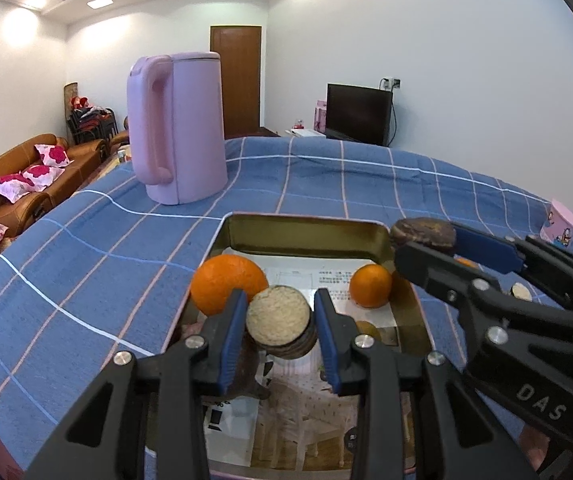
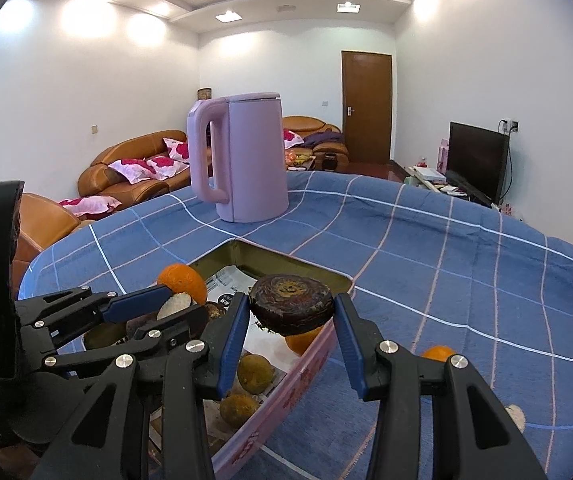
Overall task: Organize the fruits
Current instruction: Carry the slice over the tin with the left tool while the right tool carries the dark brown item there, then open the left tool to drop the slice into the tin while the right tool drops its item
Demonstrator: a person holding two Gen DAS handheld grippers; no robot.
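My left gripper (image 1: 280, 300) is shut on a round dried fruit (image 1: 278, 320) with a pale face and dark brown sides, held just above the open tin (image 1: 306, 232). The tin is lined with newspaper and holds two oranges (image 1: 228, 284) (image 1: 370, 285). My right gripper (image 2: 292, 302) is shut on a dark brown flat fruit (image 2: 291, 306), over the tin's far right rim (image 2: 286, 392). In the right wrist view the left gripper (image 2: 182, 304) comes in from the left with its pale fruit (image 2: 174, 304). Several brownish-green fruits (image 2: 254, 372) lie in the tin below.
A pink kettle (image 1: 178, 128) stands on the blue checked cloth (image 1: 86, 280) behind the tin. One orange (image 2: 438, 352) and a pale piece (image 2: 516, 416) lie on the cloth right of the tin. A pink printed cup (image 1: 562, 224) sits at the far right.
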